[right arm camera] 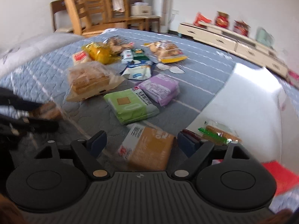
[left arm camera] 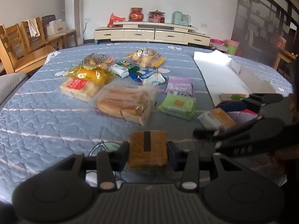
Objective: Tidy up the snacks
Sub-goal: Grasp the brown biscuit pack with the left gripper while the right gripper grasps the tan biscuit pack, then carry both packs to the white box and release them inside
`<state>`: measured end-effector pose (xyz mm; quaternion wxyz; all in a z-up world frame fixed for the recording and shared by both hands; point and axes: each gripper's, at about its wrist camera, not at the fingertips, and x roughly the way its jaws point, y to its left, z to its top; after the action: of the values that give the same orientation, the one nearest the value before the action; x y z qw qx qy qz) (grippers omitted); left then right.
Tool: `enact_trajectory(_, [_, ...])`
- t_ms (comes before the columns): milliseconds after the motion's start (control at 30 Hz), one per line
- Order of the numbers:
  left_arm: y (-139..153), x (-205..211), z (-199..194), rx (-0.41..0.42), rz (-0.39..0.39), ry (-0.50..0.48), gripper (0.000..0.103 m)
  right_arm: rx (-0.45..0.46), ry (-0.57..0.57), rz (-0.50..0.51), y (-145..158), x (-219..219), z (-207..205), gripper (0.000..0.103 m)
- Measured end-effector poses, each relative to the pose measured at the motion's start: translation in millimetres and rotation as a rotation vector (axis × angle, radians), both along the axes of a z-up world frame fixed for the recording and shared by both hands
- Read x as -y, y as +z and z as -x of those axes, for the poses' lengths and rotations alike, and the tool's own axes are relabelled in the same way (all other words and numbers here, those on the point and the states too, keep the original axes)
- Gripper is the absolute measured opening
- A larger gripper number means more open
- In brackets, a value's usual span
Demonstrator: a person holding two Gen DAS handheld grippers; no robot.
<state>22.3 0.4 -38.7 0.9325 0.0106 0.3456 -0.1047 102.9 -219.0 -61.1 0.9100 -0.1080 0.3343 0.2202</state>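
Two fingers of the left gripper (left arm camera: 148,152) press against the sides of a brown snack packet (left arm camera: 147,150), holding it just above the blue quilted bed (left arm camera: 46,123). The right gripper (right arm camera: 141,142) has its fingers spread wide, and a white and tan packet (right arm camera: 149,147) lies on the bed between them; neither finger clearly touches it. Just to the right of that gripper, a green and orange snack pack (right arm camera: 217,133) rests on a white board (right arm camera: 243,100) laid over the bed. Farther out sits a green packet (left arm camera: 177,105) with a purple packet (left arm camera: 179,85) just behind it. To the left of those is a clear bag of bread rolls (left arm camera: 125,103), and beyond it a cluster of other snacks, among them a yellow bag (left arm camera: 91,73) and a blue and white pouch (left arm camera: 149,76). Wooden chairs (left arm camera: 22,43) stand beside the bed on the left.
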Motion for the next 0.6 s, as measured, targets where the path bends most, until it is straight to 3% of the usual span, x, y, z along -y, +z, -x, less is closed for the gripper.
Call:
enact_trajectory(100, [4.8,-0.5,2.9,0.017,-0.001,0.001,0.043,-0.045,0.002,0.0,-2.4,-0.6,-9.0,0.103])
enact_trajectory(133, [6.2,-0.9,3.3,0.022,0.001,0.003,0.043,-0.06,-0.023,-0.031,-1.3,2.2,-10.3,0.087])
enact_trajectory(233, [9.2,-2.2,3.5,0.034,0.005,0.009,0.043,-0.058,-0.094,-0.098,0.7,8.1,-1.9,0.061])
enact_trajectory(600, [17.4,-0.4,7.5,0.06,0.012,0.016,0.043,0.012,-0.179,-0.121,15.6,10.0,48.5,0.059])
